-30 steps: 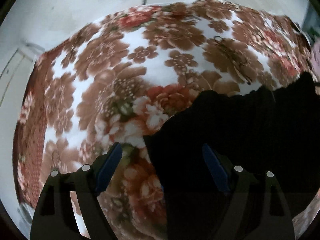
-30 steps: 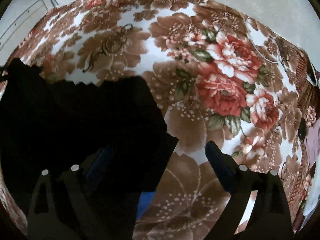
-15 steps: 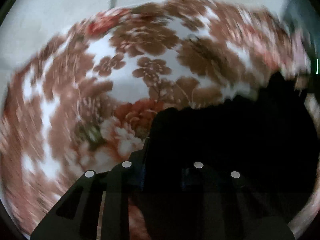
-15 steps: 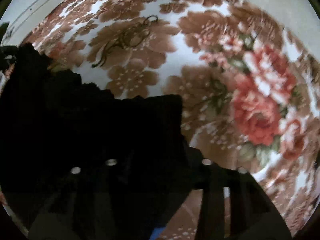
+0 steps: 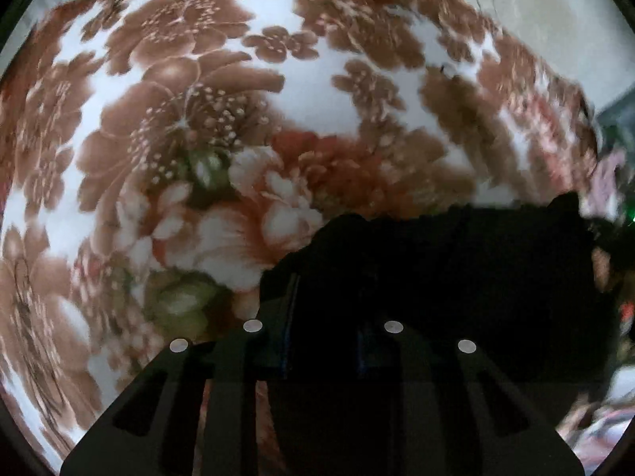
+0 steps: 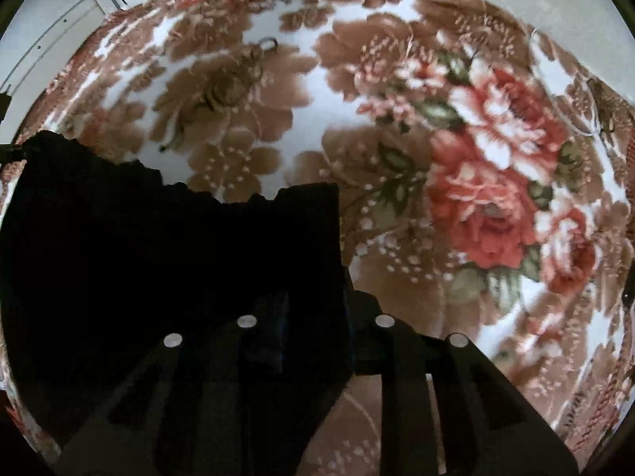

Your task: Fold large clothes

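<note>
A black garment (image 5: 456, 277) lies on a flower-patterned blanket (image 5: 238, 127). In the left wrist view it fills the lower right, and my left gripper (image 5: 323, 317) is shut on its left corner. In the right wrist view the same black garment (image 6: 158, 258) fills the lower left, and my right gripper (image 6: 313, 317) is shut on its right corner. The garment's upper edge is wavy and stretched between the two grippers. The fingertips are dark against the cloth and hard to make out.
The blanket (image 6: 476, 158) with brown and red flowers covers the whole surface. Pale floor (image 6: 59, 12) shows beyond its far edge, with a white panel at the upper left. Pale floor (image 5: 555, 8) also shows at the upper right of the left wrist view.
Both grippers were open over the garment's corners one second ago. They have closed on the cloth and both views have shifted, with the garment's edge drawn up between them.
</note>
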Motion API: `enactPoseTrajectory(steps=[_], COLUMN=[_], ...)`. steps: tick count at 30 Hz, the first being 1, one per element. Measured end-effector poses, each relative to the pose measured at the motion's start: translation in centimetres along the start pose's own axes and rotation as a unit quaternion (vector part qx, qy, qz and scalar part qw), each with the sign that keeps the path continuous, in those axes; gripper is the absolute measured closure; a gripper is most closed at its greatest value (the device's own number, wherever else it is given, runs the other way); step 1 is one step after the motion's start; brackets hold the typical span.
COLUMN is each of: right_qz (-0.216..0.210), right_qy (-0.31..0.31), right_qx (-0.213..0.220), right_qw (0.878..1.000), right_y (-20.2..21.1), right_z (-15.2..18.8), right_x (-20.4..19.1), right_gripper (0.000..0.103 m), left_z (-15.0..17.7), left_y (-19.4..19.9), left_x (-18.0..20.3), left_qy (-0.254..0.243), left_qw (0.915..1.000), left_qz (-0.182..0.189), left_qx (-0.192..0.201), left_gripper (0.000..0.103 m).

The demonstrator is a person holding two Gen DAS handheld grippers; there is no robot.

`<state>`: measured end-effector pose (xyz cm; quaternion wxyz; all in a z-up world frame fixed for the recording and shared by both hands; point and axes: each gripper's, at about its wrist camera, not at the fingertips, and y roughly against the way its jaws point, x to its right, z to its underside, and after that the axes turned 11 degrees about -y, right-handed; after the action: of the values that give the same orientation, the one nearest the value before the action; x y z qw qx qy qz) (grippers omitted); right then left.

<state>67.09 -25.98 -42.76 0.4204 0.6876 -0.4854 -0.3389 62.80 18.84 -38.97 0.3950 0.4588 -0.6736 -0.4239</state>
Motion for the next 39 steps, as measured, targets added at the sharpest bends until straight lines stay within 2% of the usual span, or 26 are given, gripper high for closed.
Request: enactPoseTrajectory(steps=[2,4,5,6,8,10,12,13,15,16,18,20,22,24,25,29,35,39], right_qz=[0.012,0.019,0.024,0.022,0.025,0.024,0.017,0.012,-0.007,-0.016,-0.033,-0.026,-0.009,0.010,0.010,0.032,0.054,0.066], right_qy=[0.002,-0.010,-0.020,-0.025,-0.029,-0.031,-0.039,-0.043,-0.060,-0.066,-0.070,-0.062,-0.058,-0.065,-0.081,-0.101,-0.090,-0.094], right_qx=[-0.003,-0.005,-0.004,-0.006,-0.006,0.002,0.022,0.032,0.057,0.065,0.077,0.071,0.063,0.041,0.032,0.047,0.054,0.057], right_qw=[1.000,1.000,1.000,0.999,0.999,0.999,0.999,0.999,0.996,0.996,0.994,0.995,0.996,0.997,0.996,0.993,0.993,0.992], right_y=[-0.9,-1.3,-1.1,-0.9,0.2,1.8,4.3,5.2,7.6,8.3,9.0,7.9,6.2,3.9,3.0,2.7,2.9,3.2], right_z=[0.3,0.5,0.6,0.6,0.6,0.4,0.1,0.0,-0.2,-0.3,0.1,0.8,1.9,3.2,3.9,5.4,6.1,6.5], right_x=[-0.2,0.0,0.3,0.4,0.4,0.2,-0.1,-0.3,-1.3,-2.0,-4.5,-7.1,-8.2,-8.7,-8.3,-7.2,-6.2,-5.0], right_gripper=[0.078,0.074,0.068,0.068,0.063,0.055,0.032,0.028,0.019,0.017,0.012,0.012,0.012,0.012,0.012,0.011,0.011,0.011], left_z=[0.0,0.0,0.1,0.1,0.0,-0.2,-0.3,-0.3,-0.3,-0.2,0.0,0.5,1.0,1.6,1.9,2.9,4.5,5.0], left_y=[-1.1,-1.4,-1.5,-1.4,-0.5,1.5,4.0,5.4,7.6,8.5,9.2,8.4,6.1,3.6,2.2,0.2,0.1,0.6], left_x=[0.8,0.7,0.6,0.5,0.7,1.0,1.8,2.2,3.5,4.6,7.1,9.5,11.4,12.4,12.4,10.1,7.7,6.9], left_qy=[-0.019,-0.006,0.001,0.004,-0.001,-0.021,-0.042,-0.049,-0.064,-0.074,-0.088,-0.104,-0.118,-0.125,-0.127,-0.091,-0.089,-0.095], left_qw=[0.9994,0.9994,0.9994,0.9993,0.9980,0.9954,0.9898,0.9874,0.9847,0.9836,0.9836,0.9837,0.9842,0.9851,0.9845,0.9875,0.9874,0.9856], left_qz=[-0.028,-0.033,-0.035,-0.038,-0.063,-0.092,-0.131,-0.140,-0.142,-0.139,-0.115,-0.091,-0.081,-0.083,-0.098,-0.116,-0.125,-0.132], left_qx=[-0.004,0.000,0.001,0.000,0.000,0.015,0.039,0.054,0.078,0.088,0.108,0.115,0.104,0.083,0.070,0.056,0.040,0.046], left_gripper=[0.078,0.074,0.070,0.066,0.038,0.031,0.022,0.020,0.018,0.015,0.014,0.011,0.010,0.010,0.010,0.007,0.005,0.004])
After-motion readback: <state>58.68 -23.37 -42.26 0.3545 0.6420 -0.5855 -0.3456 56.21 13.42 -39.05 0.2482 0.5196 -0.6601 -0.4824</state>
